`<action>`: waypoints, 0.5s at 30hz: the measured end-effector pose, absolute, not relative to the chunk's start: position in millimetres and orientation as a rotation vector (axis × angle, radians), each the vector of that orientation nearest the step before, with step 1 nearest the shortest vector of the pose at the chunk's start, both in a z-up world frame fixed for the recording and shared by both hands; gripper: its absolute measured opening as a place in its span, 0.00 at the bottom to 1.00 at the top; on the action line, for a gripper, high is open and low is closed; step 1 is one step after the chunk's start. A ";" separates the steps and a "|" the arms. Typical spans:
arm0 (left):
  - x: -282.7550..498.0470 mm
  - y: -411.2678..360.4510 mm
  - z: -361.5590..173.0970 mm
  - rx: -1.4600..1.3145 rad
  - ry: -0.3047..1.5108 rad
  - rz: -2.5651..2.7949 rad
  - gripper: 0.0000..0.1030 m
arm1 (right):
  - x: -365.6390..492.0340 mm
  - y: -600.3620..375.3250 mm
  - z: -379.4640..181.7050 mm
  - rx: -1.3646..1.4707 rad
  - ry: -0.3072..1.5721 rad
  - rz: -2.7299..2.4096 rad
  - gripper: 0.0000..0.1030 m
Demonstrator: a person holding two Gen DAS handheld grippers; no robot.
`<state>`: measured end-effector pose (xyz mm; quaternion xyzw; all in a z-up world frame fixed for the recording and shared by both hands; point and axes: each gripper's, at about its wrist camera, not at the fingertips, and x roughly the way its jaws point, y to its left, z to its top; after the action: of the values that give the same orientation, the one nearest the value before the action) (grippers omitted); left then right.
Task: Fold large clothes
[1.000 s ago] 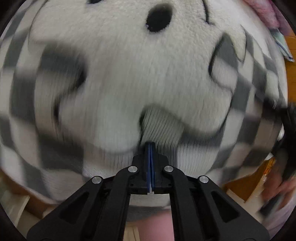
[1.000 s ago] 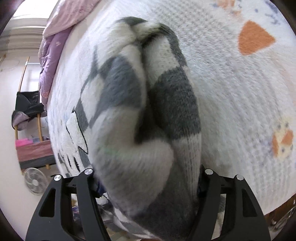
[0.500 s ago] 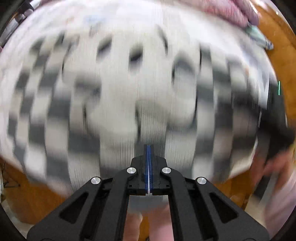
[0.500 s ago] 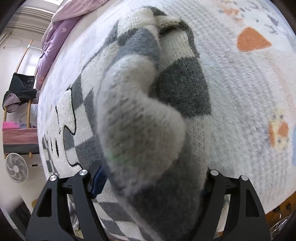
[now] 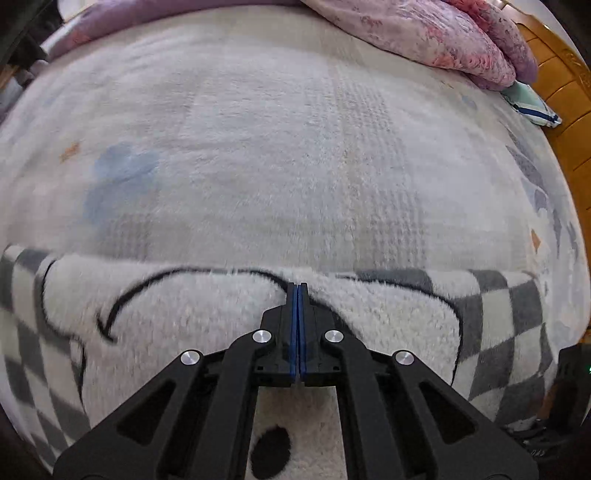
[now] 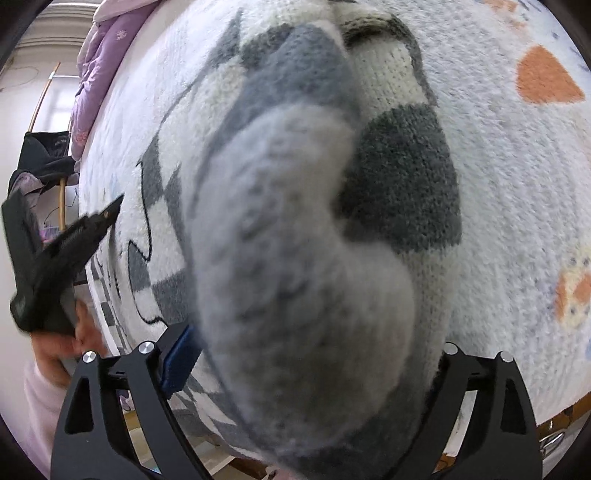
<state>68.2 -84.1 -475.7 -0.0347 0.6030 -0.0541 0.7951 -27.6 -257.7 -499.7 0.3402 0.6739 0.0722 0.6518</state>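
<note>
Lying on the white fleece blanket (image 5: 295,147), the checkered sweater (image 5: 369,325) has the left gripper (image 5: 297,291) pinched together over it; the right gripper's (image 6: 306,354) jaws, just widening, straddle a bunched sleeve (image 6: 295,258).

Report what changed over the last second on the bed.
The left gripper, shut, swept the checkered sweater's edge across, uncovering the fleece bed blanket; whether cloth sits between its pads cannot be told. The right gripper's jaws have just been opening, and the sleeve bundle between them looks loose. The purple quilt stayed put.
</note>
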 end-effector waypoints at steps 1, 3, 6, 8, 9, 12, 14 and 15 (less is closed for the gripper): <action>51.2 -83.3 -469.5 -0.064 1.292 -0.106 0.00 | -27.5 -257.2 -499.4 0.772 1.527 0.160 0.86; 33.2 -86.1 -462.7 -0.050 1.288 -0.097 0.00 | -28.8 -257.5 -498.4 0.767 1.522 0.157 0.86; 0.7 -76.4 -458.2 -0.080 1.291 -0.111 0.00 | -32.7 -255.7 -496.6 0.755 1.507 0.156 0.86; -25.4 -76.3 -459.5 -0.090 1.273 -0.113 0.00 | -38.2 -254.8 -495.3 0.733 1.489 0.162 0.86; -40.8 -74.9 -460.4 -0.109 1.267 -0.116 0.00 | -41.6 -254.7 -494.8 0.721 1.477 0.164 0.86; -79.3 -66.5 -463.6 -0.164 1.266 -0.107 0.00 | -47.9 -249.0 -491.0 0.683 1.434 0.162 0.86; -101.6 -67.6 -473.1 -0.155 1.304 -0.107 0.00 | -47.2 -242.2 -488.7 0.657 1.413 0.155 0.86; -121.6 -65.3 -487.6 -0.158 1.368 -0.111 0.00 | -47.7 -240.4 -488.6 0.648 1.405 0.152 0.86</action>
<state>-121.6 -65.3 -487.6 -0.0730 0.6310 -0.0511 0.7706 -47.7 -240.4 -488.6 0.2922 0.6338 0.0684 0.7129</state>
